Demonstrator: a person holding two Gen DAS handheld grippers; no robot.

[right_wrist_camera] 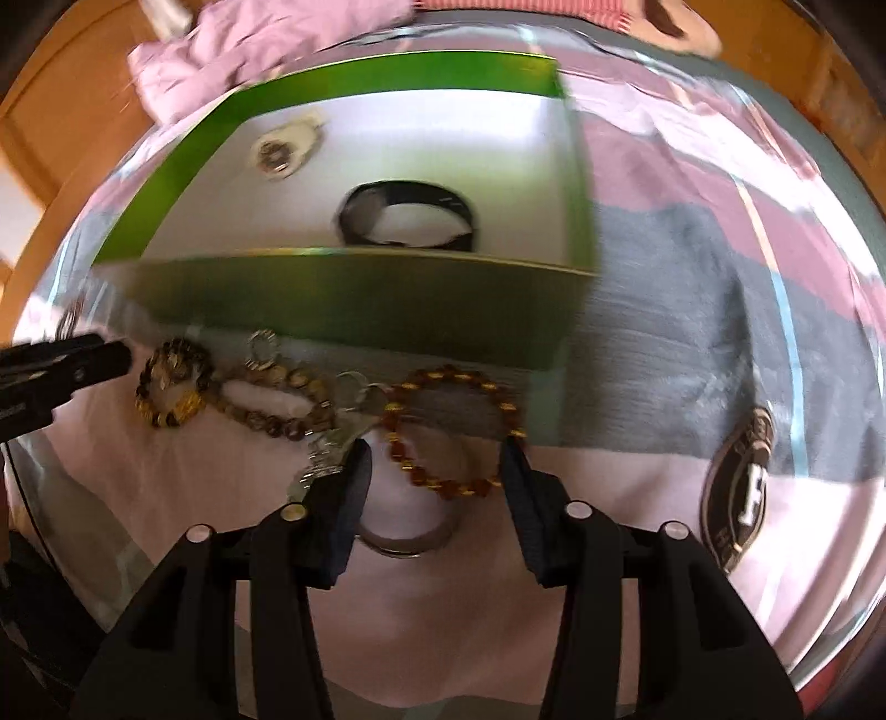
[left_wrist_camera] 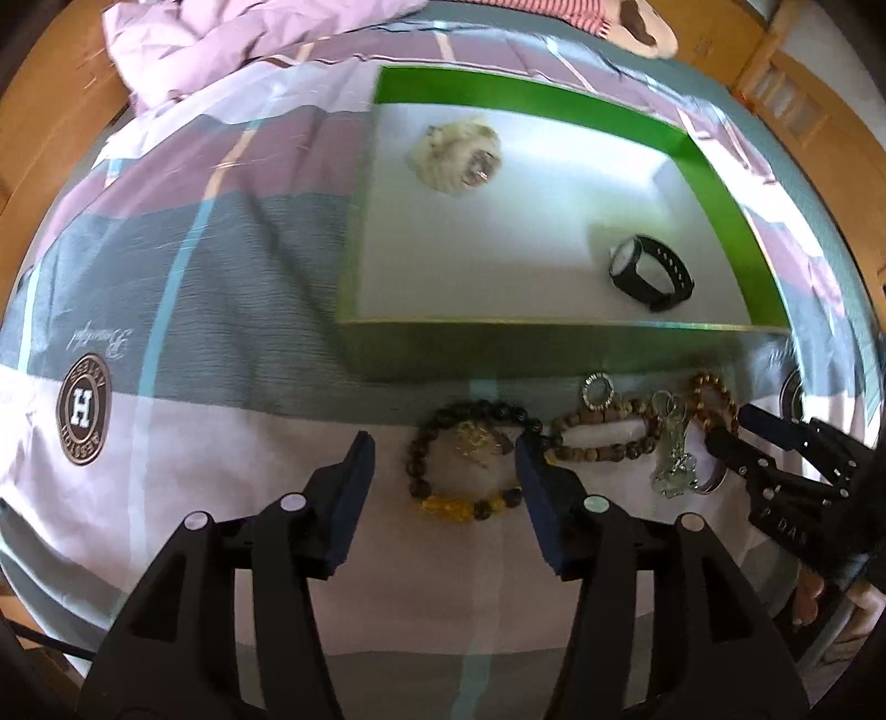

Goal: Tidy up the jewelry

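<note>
A green box (left_wrist_camera: 498, 346) with a white floor lies on the bed; it holds a black watch (left_wrist_camera: 650, 271) and a pale pendant (left_wrist_camera: 454, 152). In front of it lie a dark bead bracelet with yellow beads (left_wrist_camera: 470, 459), a brown wooden bead bracelet (left_wrist_camera: 603, 435), a silver keychain (left_wrist_camera: 673, 443) and an amber bead bracelet (right_wrist_camera: 454, 432). My left gripper (left_wrist_camera: 443, 482) is open just before the dark bracelet. My right gripper (right_wrist_camera: 434, 487) is open around the near part of the amber bracelet, above a silver bangle (right_wrist_camera: 398, 540).
The bedsheet (left_wrist_camera: 221, 288) is striped grey, pink and white with a round brown H logo (left_wrist_camera: 83, 412). A crumpled pink quilt (left_wrist_camera: 221, 39) lies behind the box. Wooden furniture (left_wrist_camera: 803, 94) borders the bed.
</note>
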